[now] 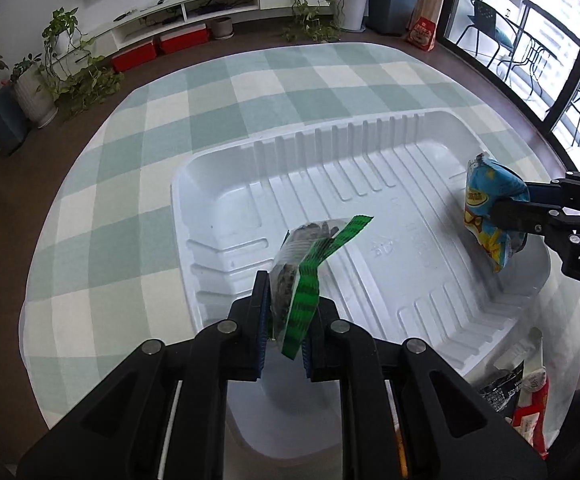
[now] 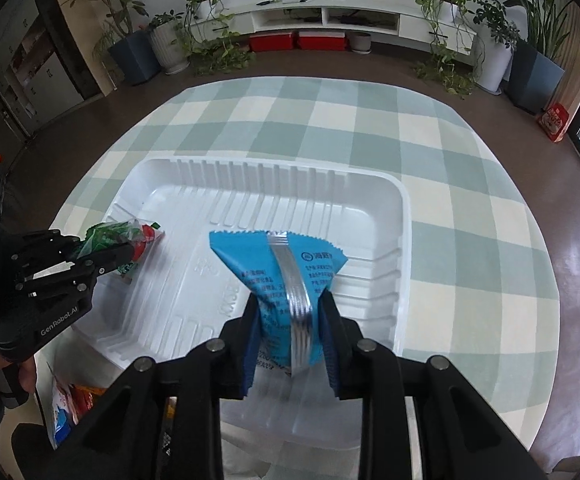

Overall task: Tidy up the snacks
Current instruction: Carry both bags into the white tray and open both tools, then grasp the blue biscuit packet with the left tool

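A: What do the left fingers [image 1: 287, 320] have?

B: They are pinched nearly together on a clear packet [image 1: 290, 272] with a green striped seam and dark contents, held over the near part of the tray [image 1: 217, 168].

A: And the right fingers [image 2: 290, 320]?

B: Clamped on a blue packet [image 2: 273, 276] with a silver seam, its puffed body filling the narrow gap between them. It hangs above the tray's floor, toward the right side.

A: Where is the tray?

B: On a desk [image 1: 129, 152] with a green-and-white checked cloth. It is white, ribbed, and nothing lies on its floor.

A: Anything else?

B: More snack packs [image 1: 530, 400] lie just beside the tray's near edge. I cannot tell how many.
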Demonstrator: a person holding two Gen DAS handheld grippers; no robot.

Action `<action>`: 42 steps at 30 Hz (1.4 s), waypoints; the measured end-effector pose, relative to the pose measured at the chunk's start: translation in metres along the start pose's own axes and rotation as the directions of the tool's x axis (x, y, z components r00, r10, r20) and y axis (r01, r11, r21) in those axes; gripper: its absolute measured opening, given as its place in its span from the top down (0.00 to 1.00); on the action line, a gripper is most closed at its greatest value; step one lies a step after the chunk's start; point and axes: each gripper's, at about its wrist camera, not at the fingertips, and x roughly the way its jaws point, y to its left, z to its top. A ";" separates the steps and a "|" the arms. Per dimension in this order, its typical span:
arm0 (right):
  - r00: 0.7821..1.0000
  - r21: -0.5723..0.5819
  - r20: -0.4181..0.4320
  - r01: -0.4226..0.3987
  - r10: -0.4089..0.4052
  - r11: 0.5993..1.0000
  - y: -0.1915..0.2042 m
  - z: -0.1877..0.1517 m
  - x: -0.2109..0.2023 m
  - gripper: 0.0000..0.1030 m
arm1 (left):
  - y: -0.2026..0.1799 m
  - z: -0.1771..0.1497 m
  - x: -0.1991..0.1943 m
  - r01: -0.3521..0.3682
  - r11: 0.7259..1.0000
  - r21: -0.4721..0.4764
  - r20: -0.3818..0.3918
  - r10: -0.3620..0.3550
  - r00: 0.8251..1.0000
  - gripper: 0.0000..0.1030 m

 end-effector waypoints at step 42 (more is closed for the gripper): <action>0.763 0.136 0.498 -0.537 0.411 0.832 -0.025 -0.109 -0.169 0.00 | -0.003 -0.115 -0.179 0.022 1.000 -0.014 0.404 -0.014 0.914 0.00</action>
